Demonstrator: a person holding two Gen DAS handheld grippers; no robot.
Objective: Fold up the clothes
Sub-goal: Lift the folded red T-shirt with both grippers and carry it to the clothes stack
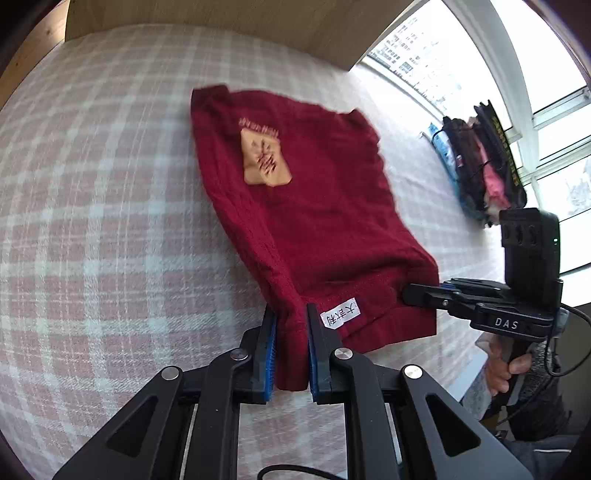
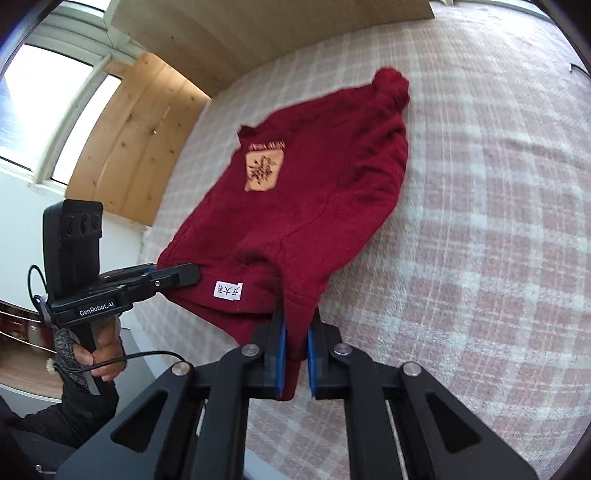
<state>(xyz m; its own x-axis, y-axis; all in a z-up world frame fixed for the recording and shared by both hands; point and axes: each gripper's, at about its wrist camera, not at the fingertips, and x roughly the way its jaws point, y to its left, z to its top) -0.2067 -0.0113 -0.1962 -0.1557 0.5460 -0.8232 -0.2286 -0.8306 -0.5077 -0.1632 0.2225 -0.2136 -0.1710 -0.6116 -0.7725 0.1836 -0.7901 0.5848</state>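
Observation:
A dark red garment (image 1: 306, 206) with an orange patch (image 1: 264, 158) and a white label (image 1: 341, 313) lies partly on the checked bed cover (image 1: 92, 206), its near edge lifted. My left gripper (image 1: 290, 314) is shut on the near left corner of the garment. My right gripper (image 2: 297, 317) is shut on the near right corner of the same garment (image 2: 314, 192). The right gripper also shows in the left wrist view (image 1: 410, 293), and the left gripper shows in the right wrist view (image 2: 195, 275), each pinching the hem.
A pile of folded clothes (image 1: 480, 166) lies at the far right of the bed by the window (image 1: 546, 122). A wooden headboard (image 1: 221, 14) runs along the far edge. A wooden panel (image 2: 136, 140) stands by the bed's left side.

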